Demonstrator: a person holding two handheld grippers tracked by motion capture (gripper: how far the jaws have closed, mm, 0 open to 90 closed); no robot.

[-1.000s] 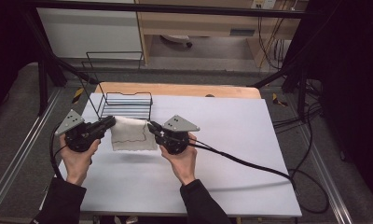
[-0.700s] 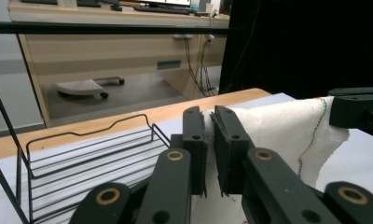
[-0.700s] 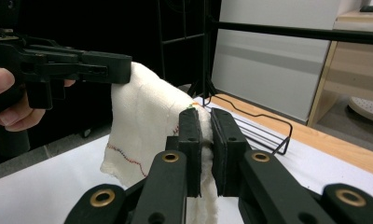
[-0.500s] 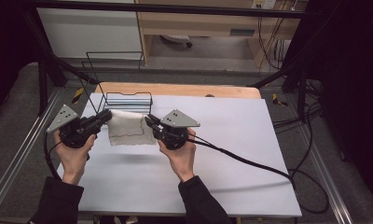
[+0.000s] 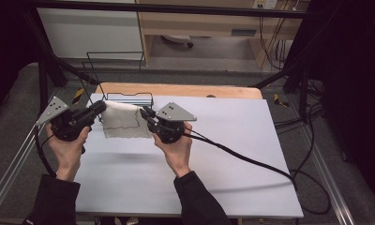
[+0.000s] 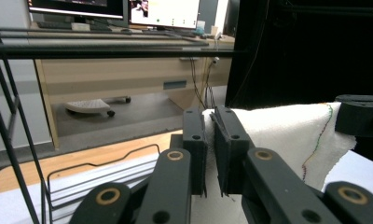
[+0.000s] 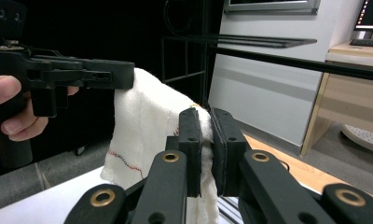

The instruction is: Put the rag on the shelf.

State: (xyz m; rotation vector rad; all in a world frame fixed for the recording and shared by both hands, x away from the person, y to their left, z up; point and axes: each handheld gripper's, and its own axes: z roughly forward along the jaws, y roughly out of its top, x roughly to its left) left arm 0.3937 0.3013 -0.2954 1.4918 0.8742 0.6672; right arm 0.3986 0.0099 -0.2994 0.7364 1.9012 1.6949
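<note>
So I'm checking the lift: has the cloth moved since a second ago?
Yes. The cloth has risen with both grippers; its top edge now overlaps the wire rack at the table's far edge, where earlier it lay lower and nearer.

Rough white cloth (image 5: 125,123), matt black plastic tools, smooth tbl (image 5: 223,140).

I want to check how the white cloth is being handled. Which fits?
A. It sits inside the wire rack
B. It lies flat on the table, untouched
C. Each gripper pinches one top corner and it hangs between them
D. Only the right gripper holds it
C: the left gripper and the right gripper are each shut on an upper corner of the white cloth, which hangs between them above the table.
</note>
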